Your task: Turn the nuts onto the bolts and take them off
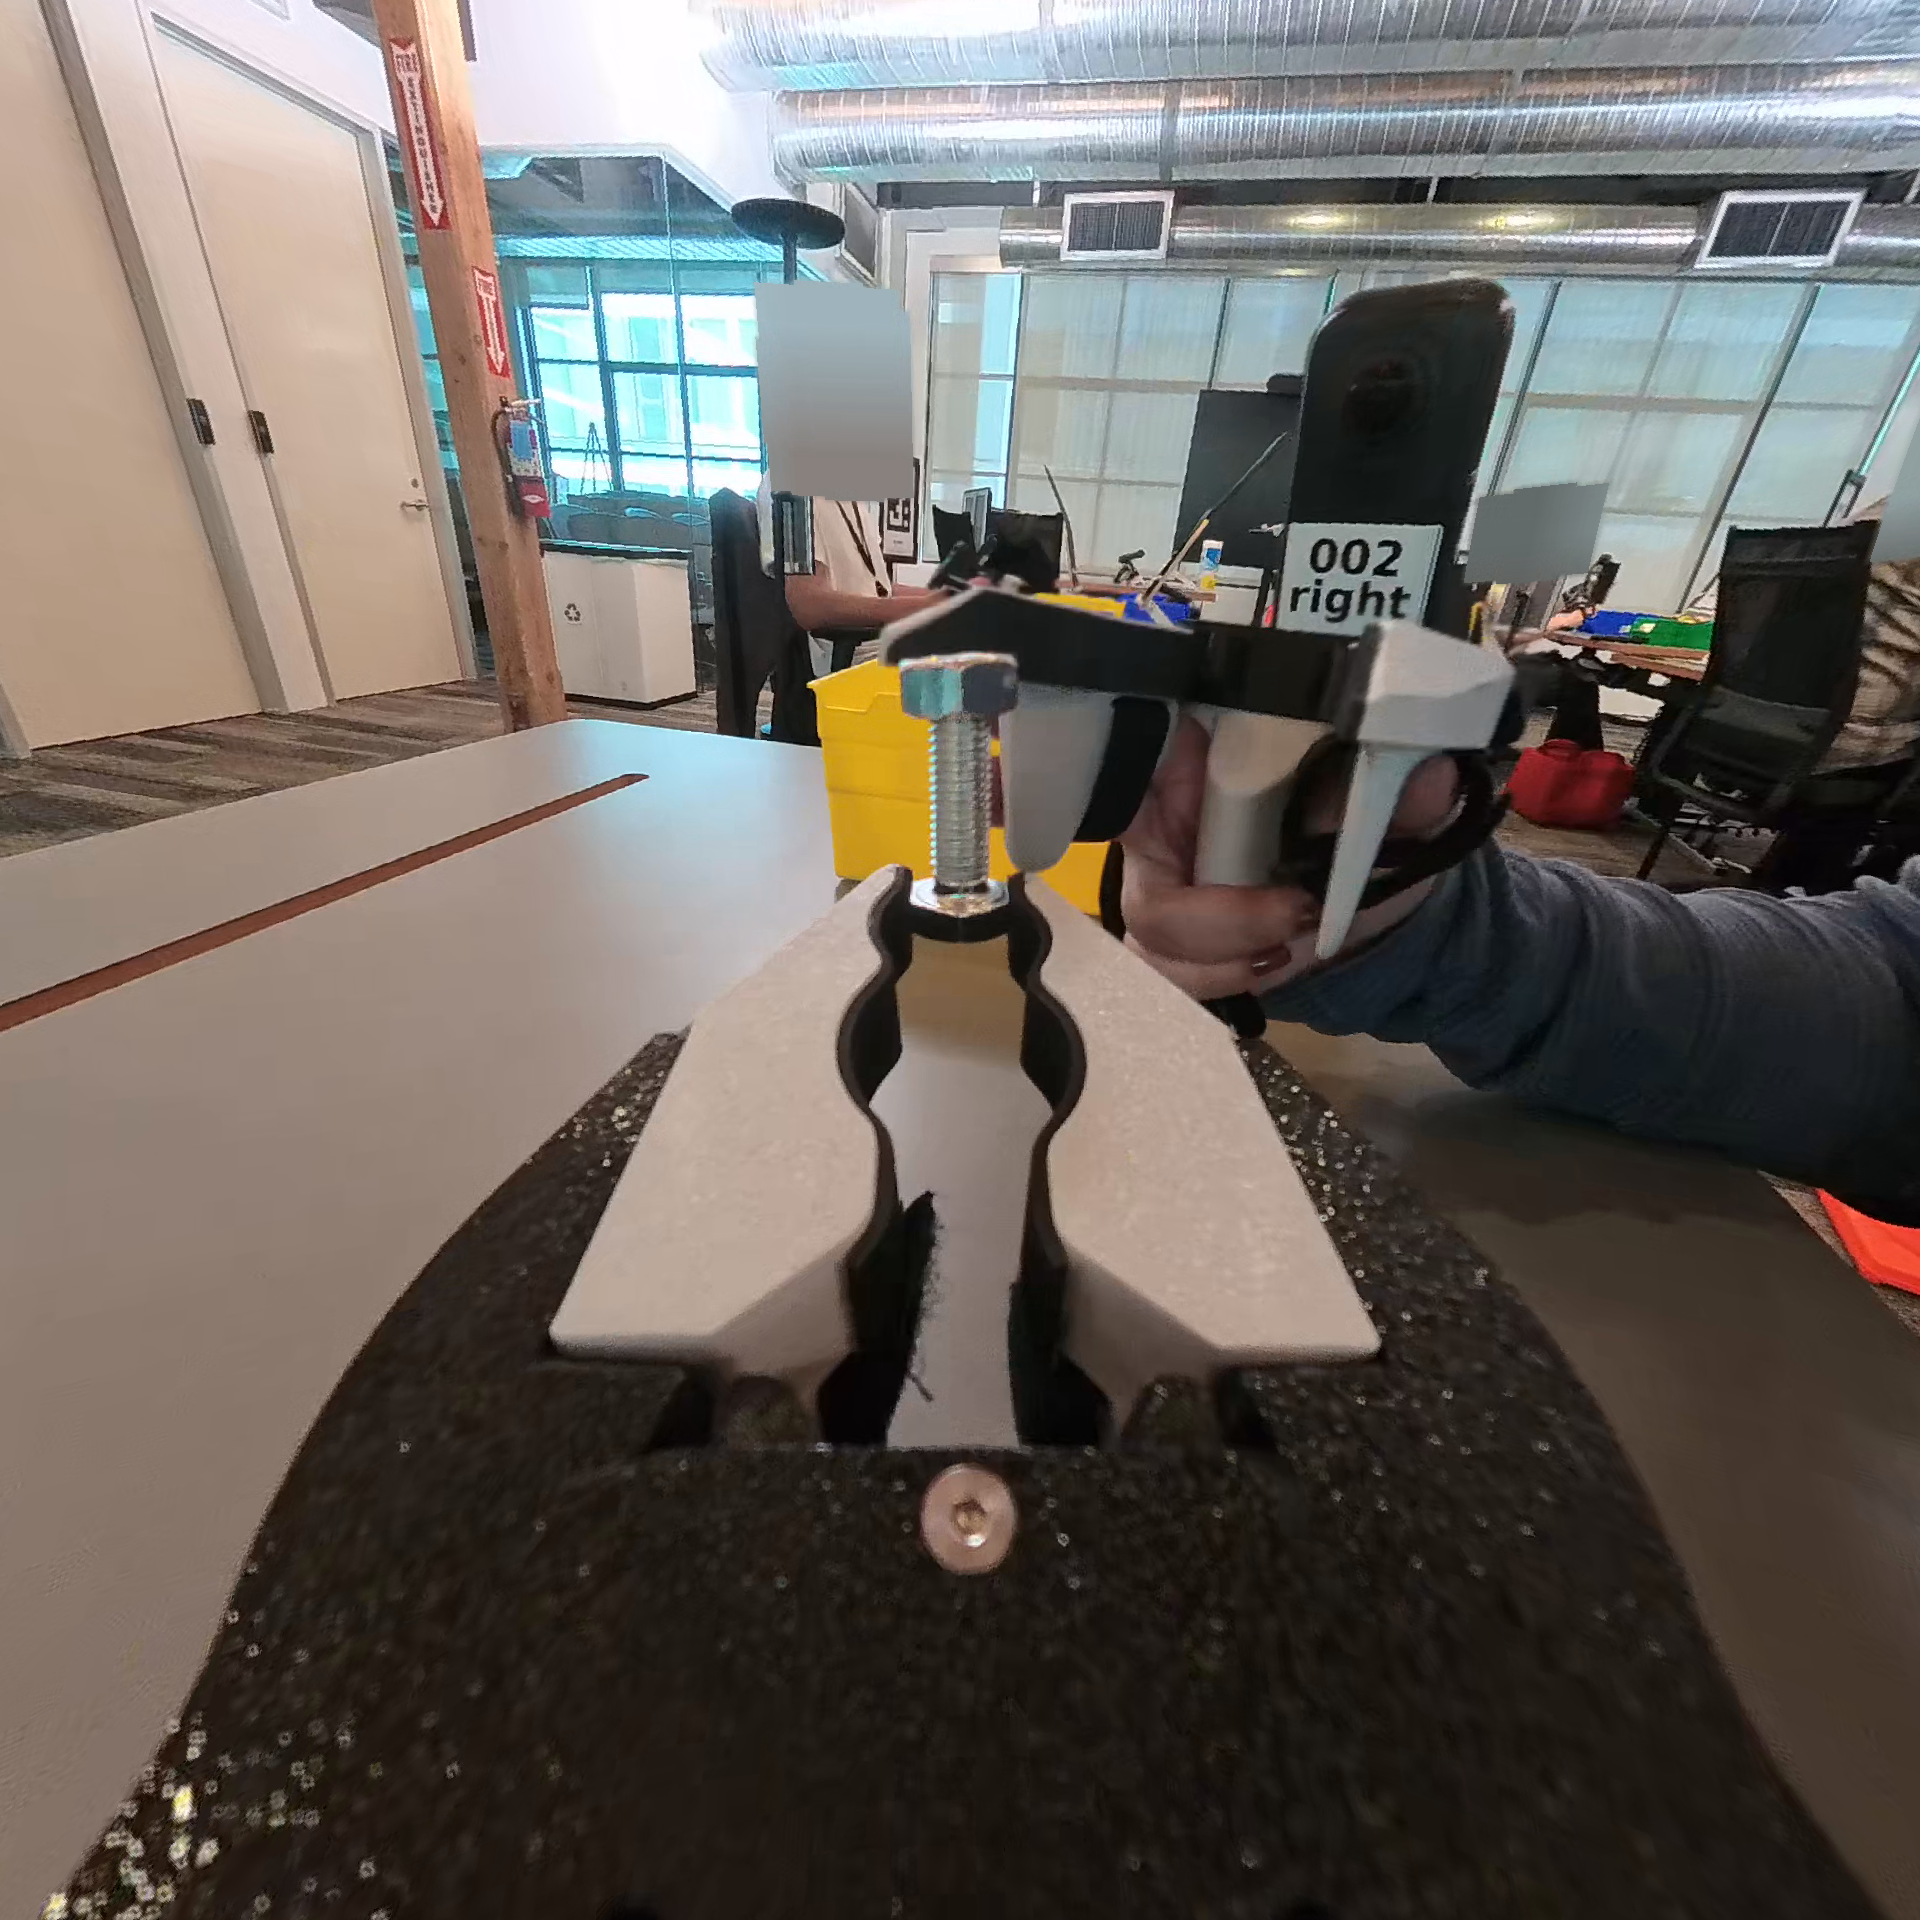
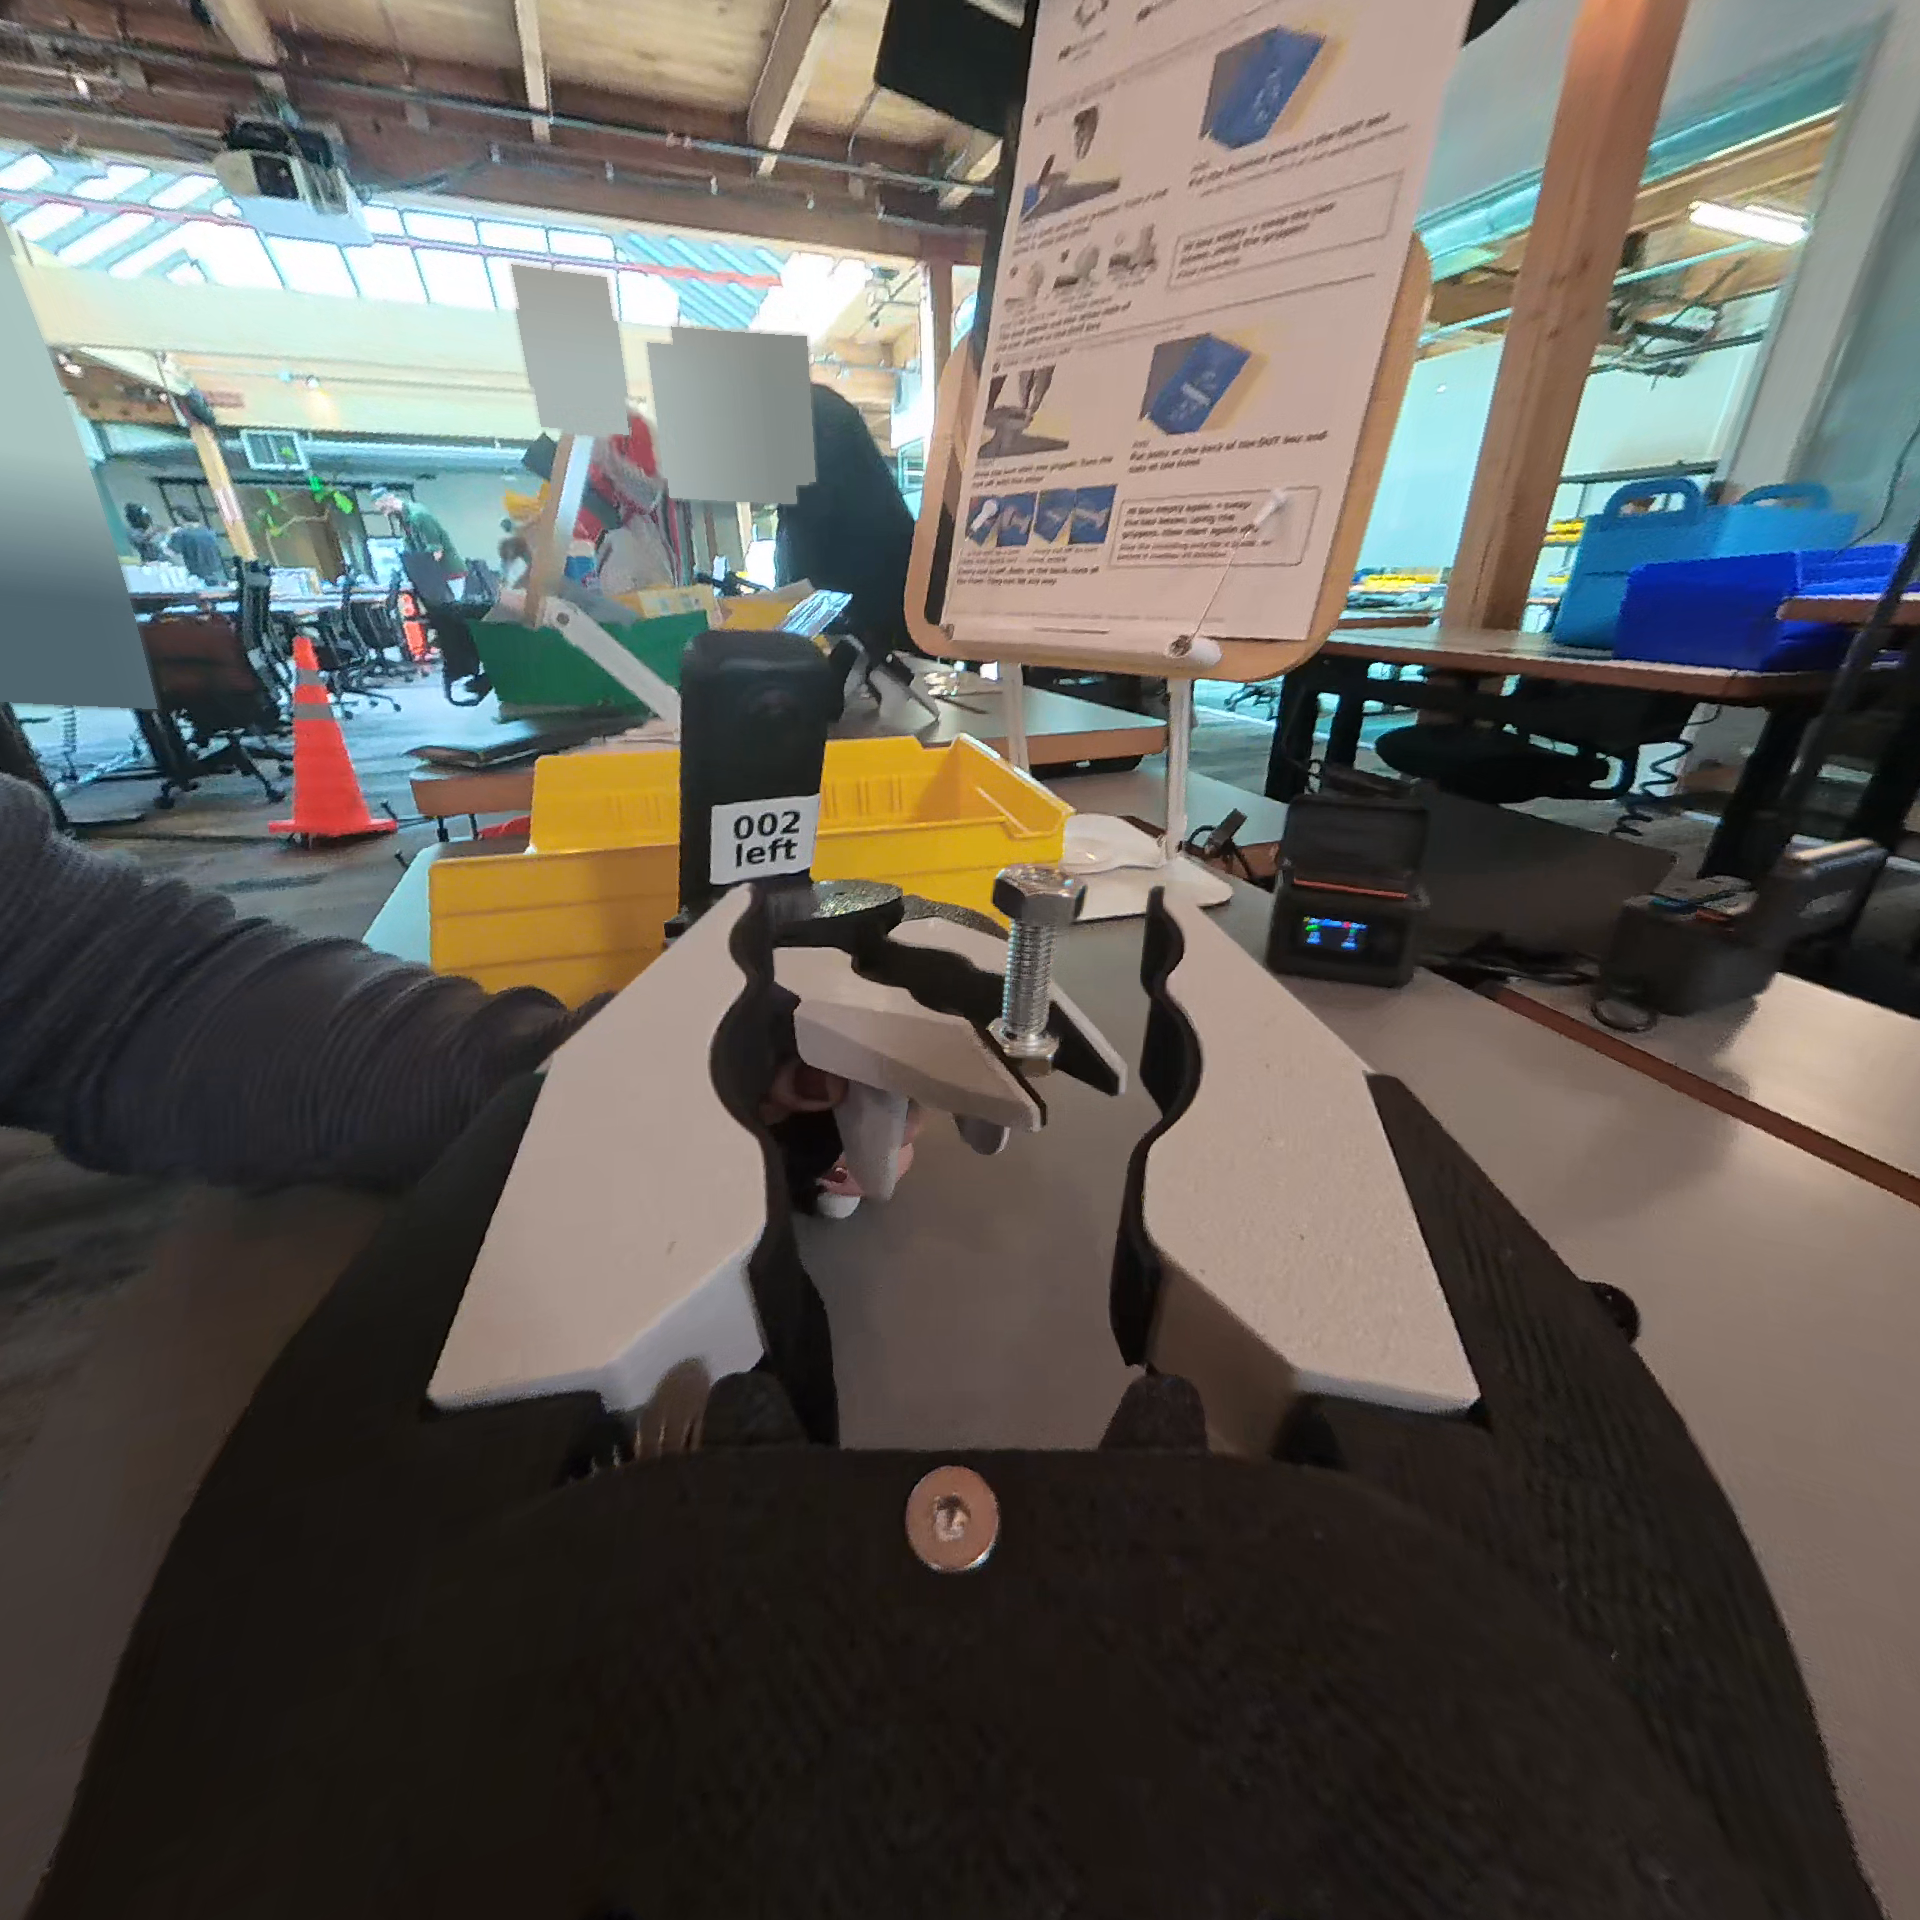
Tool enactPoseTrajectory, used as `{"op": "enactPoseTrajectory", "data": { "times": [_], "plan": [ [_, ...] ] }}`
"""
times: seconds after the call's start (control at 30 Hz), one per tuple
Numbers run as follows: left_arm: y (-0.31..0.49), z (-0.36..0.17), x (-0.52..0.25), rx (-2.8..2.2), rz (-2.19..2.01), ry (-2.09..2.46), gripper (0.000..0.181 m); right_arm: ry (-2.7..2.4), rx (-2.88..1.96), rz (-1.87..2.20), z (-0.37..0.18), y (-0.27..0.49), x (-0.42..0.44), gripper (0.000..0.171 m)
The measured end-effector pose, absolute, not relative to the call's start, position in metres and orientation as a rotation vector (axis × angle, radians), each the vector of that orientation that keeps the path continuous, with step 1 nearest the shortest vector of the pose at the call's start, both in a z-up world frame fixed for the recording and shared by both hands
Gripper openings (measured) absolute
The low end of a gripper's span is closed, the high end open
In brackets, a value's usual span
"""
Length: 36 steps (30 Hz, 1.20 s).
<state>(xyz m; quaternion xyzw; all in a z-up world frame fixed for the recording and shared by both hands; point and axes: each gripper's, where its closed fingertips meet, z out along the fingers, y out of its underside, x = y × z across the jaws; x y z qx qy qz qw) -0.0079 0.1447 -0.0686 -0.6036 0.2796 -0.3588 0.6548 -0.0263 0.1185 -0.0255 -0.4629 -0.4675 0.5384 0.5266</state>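
A silver bolt (image 1: 958,790) stands upright, hexagonal head on top, its threaded end in a silver nut (image 1: 956,896). My left gripper (image 1: 958,906) is shut on the nut at its fingertips and holds it above the grey table (image 1: 312,1143). The right wrist view shows the same bolt (image 2: 1029,956) and nut (image 2: 1023,1039) in the left gripper's white fingers (image 2: 914,1049). My right gripper (image 2: 951,925) is open wide, with the bolt head between its fingertips, nearer the right one and apart from both. It reaches in from the right at bolt-head height in the left wrist view (image 1: 935,649).
A yellow bin (image 2: 914,800) stands just behind the bolt, also in the left wrist view (image 1: 873,769). A stand with an instruction sheet (image 2: 1174,343) and a small black device with a screen (image 2: 1340,914) stand at the table's right. An orange cone (image 2: 322,758) is on the floor. People sit farther back. Tip to tip, the grippers are about 5 centimeters apart.
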Motion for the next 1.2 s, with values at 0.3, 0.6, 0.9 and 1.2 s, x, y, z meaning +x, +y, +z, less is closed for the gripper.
{"op": "enactPoseTrajectory", "data": {
  "times": [0.3, 0.6, 0.9, 1.2],
  "plan": [
    [0.148, -0.069, -0.011, -1.381, -0.788, 0.612, 0.016, -1.192, -1.088, 1.293, -0.029, 0.111, -0.024, 0.051],
    [0.145, -0.073, -0.004, -1.387, -0.771, 0.669, 0.016, -1.192, -1.088, 1.249, -0.031, 0.113, -0.026, 0.06],
    [0.142, -0.075, 0.001, -1.391, -0.779, 0.699, 0.016, -1.182, -1.069, 1.208, -0.028, 0.114, -0.025, 0.061],
    [0.145, -0.068, -0.008, -1.375, -0.839, 0.618, 0.015, -1.171, -1.085, 1.242, -0.027, 0.118, -0.02, 0.055]
  ]
}}
